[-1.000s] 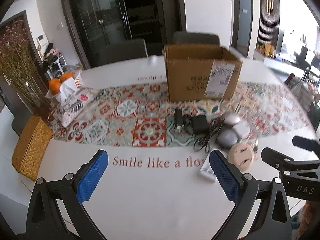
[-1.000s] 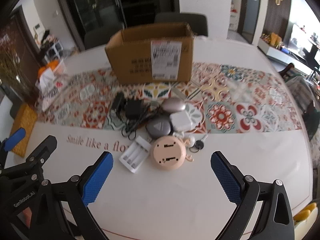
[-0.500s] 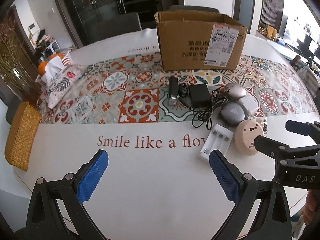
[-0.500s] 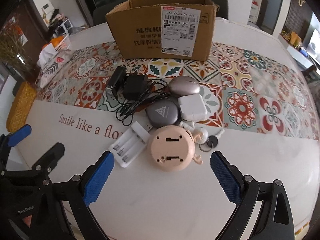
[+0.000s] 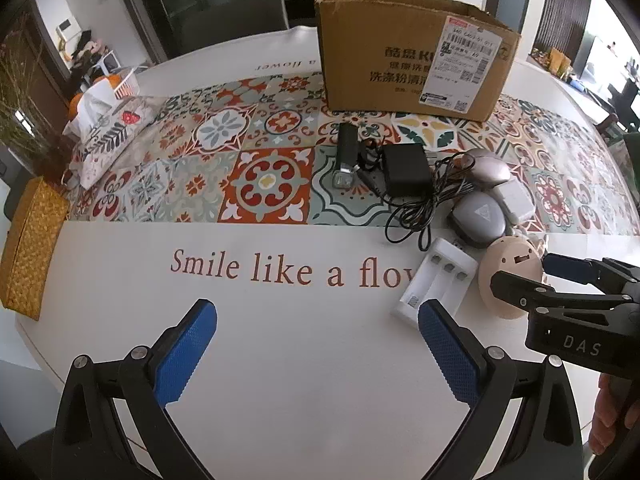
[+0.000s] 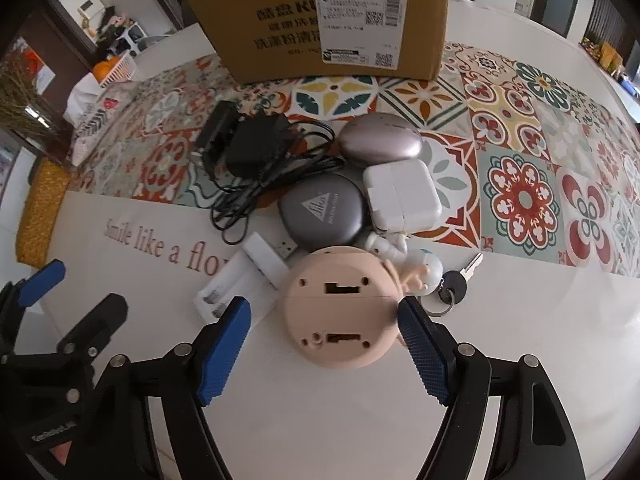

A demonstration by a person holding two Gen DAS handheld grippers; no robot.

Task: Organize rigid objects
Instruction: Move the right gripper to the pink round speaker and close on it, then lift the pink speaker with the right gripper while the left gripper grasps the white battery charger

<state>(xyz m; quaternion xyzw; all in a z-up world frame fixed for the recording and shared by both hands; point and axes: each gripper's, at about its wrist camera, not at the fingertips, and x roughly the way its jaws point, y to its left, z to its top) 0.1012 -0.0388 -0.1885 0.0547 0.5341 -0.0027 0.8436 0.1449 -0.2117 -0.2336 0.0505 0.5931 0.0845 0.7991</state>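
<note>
A pile of small objects lies on the white table before an open cardboard box point(image 6: 332, 20) point(image 5: 412, 56). A round peach disc point(image 6: 340, 308) point(image 5: 506, 276) lies nearest. My right gripper point(image 6: 322, 312) is open, its blue fingers on either side of the disc, not closed on it. Beside it are a white battery charger point(image 6: 236, 284) point(image 5: 436, 280), a grey round case point(image 6: 322, 210), a white adapter point(image 6: 400, 194), a silver oval case point(image 6: 380, 142), a black adapter with cable point(image 6: 256, 146) and a key point(image 6: 466, 272). My left gripper point(image 5: 316, 320) is open and empty over bare table left of the charger.
A patterned runner point(image 5: 260, 160) crosses the table. A woven yellow box point(image 5: 28, 248) sits at the left edge, with a tissue pack point(image 5: 108, 132) and a basket of oranges point(image 5: 116, 84) behind. Chairs stand beyond the table.
Both grippers moved forward and down toward the pile. The right gripper now straddles the peach disc; the left is closer to the charger. Both stayed open.
</note>
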